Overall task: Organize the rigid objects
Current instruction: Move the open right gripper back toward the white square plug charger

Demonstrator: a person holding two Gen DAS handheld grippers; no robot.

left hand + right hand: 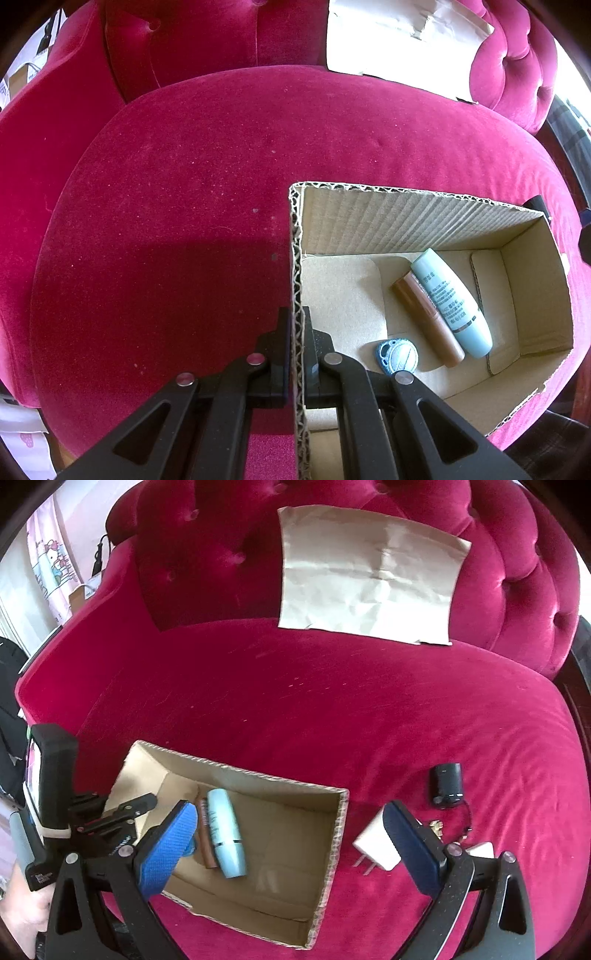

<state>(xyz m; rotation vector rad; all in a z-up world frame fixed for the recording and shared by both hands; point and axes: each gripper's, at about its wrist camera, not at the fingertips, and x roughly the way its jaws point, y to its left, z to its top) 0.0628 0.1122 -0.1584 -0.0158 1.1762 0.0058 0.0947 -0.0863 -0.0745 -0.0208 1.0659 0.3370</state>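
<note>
An open cardboard box [413, 221] sits on a red velvet sofa seat; it also shows in the right wrist view [332, 849]. Inside lie a pale blue bottle [452, 302], a brown tube [428, 319] and a small blue round item [397, 357]. My left gripper [295, 332] is shut on the box's left wall. My right gripper [288, 834] is open and empty above the box. The bottle [225, 836] and tube [205, 834] show there too. A white charger plug [375, 845] and a black device [447, 784] lie on the seat right of the box.
A creased brown paper sheet [369, 576] leans on the tufted sofa back. A small metal piece with a black cord [436, 827] lies by the black device. The left gripper's handle [55, 786] is at the box's left end.
</note>
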